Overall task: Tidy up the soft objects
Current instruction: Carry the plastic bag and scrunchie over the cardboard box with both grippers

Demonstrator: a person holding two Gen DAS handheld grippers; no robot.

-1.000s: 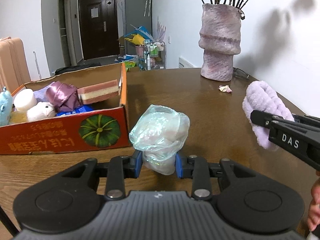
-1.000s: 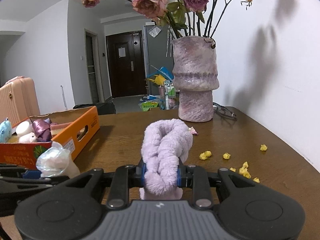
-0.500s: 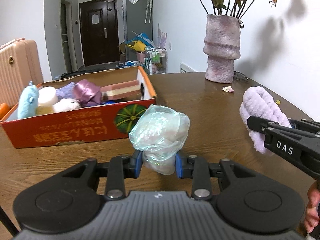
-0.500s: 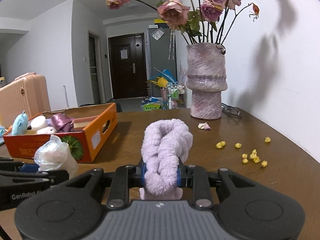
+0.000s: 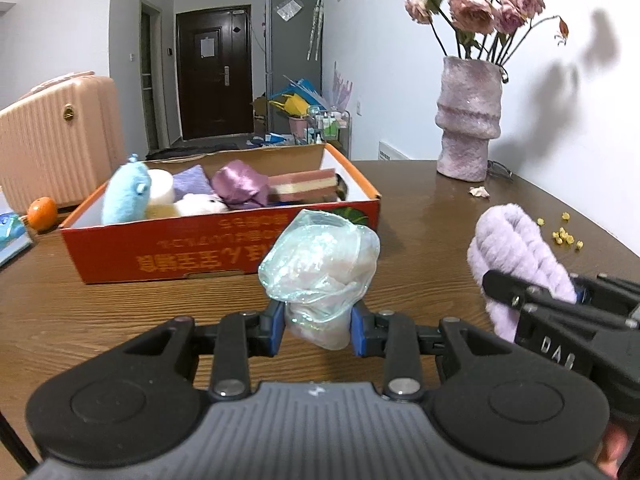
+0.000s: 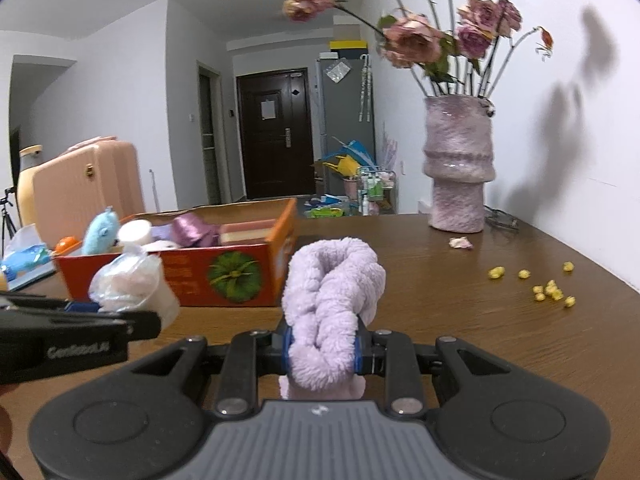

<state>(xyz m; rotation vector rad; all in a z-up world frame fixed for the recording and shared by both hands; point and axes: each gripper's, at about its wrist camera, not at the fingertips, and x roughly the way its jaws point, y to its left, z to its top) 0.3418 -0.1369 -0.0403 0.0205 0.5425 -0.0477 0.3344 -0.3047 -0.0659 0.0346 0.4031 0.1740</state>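
My left gripper (image 5: 318, 326) is shut on a clear plastic bag with soft pale stuff inside (image 5: 320, 264), held above the table in front of the orange cardboard box (image 5: 224, 248). The bag also shows in the right wrist view (image 6: 128, 284). My right gripper (image 6: 322, 350) is shut on a fluffy lilac towel roll (image 6: 332, 300), which also shows at the right of the left wrist view (image 5: 516, 248). The box (image 6: 240, 268) holds a blue plush toy (image 5: 124, 192), a purple satin cloth (image 5: 240, 186), a striped sponge (image 5: 304, 184) and white soft items.
A purple vase with dried roses (image 5: 468, 124) stands at the table's far right by the wall. Yellow crumbs (image 6: 548, 288) and a petal (image 6: 460, 243) lie on the wooden table. An orange (image 5: 42, 212) and a pink suitcase (image 5: 60, 132) are at the left.
Both grippers have risen and drawn back from the box, so the box interior shows more from above. Each still holds its object.
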